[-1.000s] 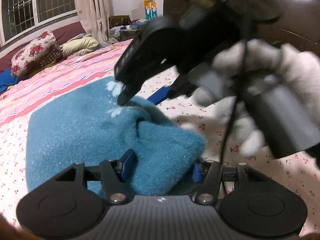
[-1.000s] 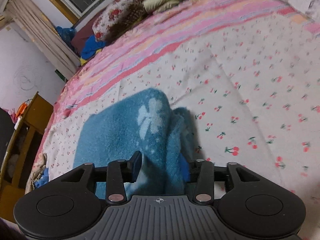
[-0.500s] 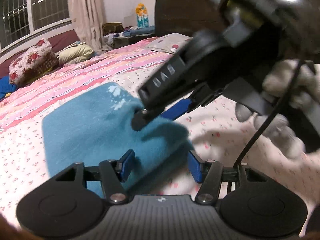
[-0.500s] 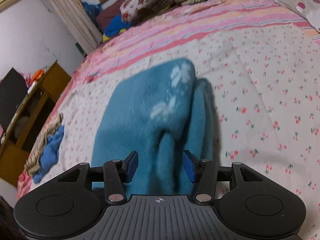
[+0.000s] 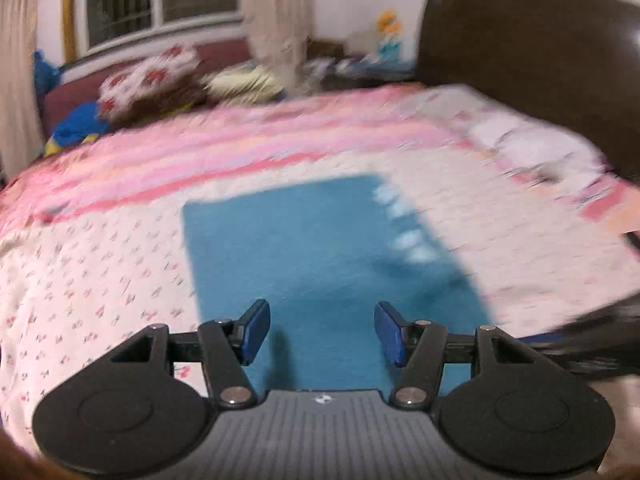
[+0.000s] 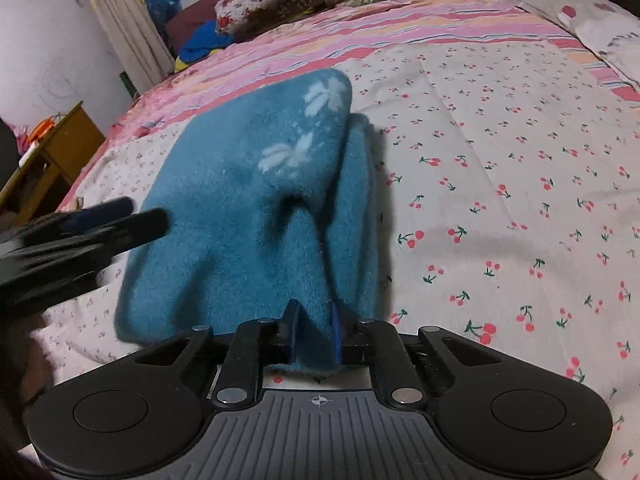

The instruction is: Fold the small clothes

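Blue fuzzy cloth (image 6: pixel 240 208) in the middle of the frame on the cherry bedsheet (image 6: pixel 500 152), already doubled over. Right gripper (image 6: pixel 314 330) pinched tight on its near edge; left gripper (image 5: pixel 322 332) wide apart, holding nothing. Probably one more fold and a smoothing left.

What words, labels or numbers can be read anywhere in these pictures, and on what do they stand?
None can be read.
Colourful carton by the headboard: print is too blurred to read.
Right hand-held gripper: only a small crosshair mark on its body, no letters.
Blue fleece cloth: pale flower-like shapes, no text.
Bedsheet: cherry print only.
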Motion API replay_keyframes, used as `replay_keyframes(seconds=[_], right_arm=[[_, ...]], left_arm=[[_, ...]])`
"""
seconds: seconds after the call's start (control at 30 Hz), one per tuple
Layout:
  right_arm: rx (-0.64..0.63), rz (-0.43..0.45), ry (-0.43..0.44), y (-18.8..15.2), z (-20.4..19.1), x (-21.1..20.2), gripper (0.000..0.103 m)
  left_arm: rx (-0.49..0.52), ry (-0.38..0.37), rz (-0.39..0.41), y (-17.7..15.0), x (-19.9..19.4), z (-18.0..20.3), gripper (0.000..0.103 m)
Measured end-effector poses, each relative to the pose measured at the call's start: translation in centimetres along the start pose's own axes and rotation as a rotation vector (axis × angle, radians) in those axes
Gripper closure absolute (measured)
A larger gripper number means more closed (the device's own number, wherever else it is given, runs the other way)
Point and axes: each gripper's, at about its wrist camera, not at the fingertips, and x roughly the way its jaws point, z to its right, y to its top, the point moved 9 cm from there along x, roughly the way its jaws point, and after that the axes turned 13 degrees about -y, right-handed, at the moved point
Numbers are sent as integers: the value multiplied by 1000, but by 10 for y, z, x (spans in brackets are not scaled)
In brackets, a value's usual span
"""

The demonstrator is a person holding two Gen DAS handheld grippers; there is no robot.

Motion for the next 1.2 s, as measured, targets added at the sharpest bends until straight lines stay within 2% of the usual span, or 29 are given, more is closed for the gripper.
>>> replay_keyframes(seconds=[0.07, 0.2, 0.3, 0.4, 0.5, 0.6, 0.7, 0.77, 0.8, 0.83, 0.87, 1.03, 1.1, 1.13, 1.2], right_arm=[[11, -4, 4, 0, 0, -1, 90], [8, -16, -12, -1, -2, -4, 90], [62, -16, 18, 8, -2, -14, 82], [65, 57, 25, 30, -4, -37, 79], [53, 124, 34, 62, -15, -41, 78], [29, 156, 24, 99, -33, -20, 77], [20, 133, 13, 122, -48, 12, 77], [12, 96, -13, 121, -51, 29, 78], [-4, 76, -59, 120, -49, 41, 81], [-26, 66, -119, 116, -46, 52, 88], [-40, 59, -145, 114, -42, 62, 89], [17, 46, -151, 117, -33, 74, 92], [15, 61, -123, 117, -33, 67, 88], [24, 64, -99, 115, -32, 61, 81], [58, 66, -52, 109, -26, 45, 51]], left_arm=[[-36, 5, -52, -10, 19, -11, 41], [-6, 28, -46, -13, 21, -6, 41], [-27, 14, -41, -10, 17, -7, 41], [-30, 5, -17, -4, 10, -6, 41], [-42, -2, -13, -3, 9, -4, 41], [-38, -7, -27, -4, 14, 0, 41], [-27, -10, -32, -5, 15, 1, 41], [-39, -23, -31, -4, 14, -1, 41], [-48, -29, -29, -4, 12, -2, 41], [-59, -34, -25, -4, 10, -4, 41], [-72, -39, -20, -3, 8, -6, 41], [-133, -24, 35, 4, -19, -29, 40], [-181, -20, 50, 4, -28, -42, 39], [-213, -22, 47, 2, -31, -50, 39], [-250, -27, 40, -1, -34, -61, 39]])
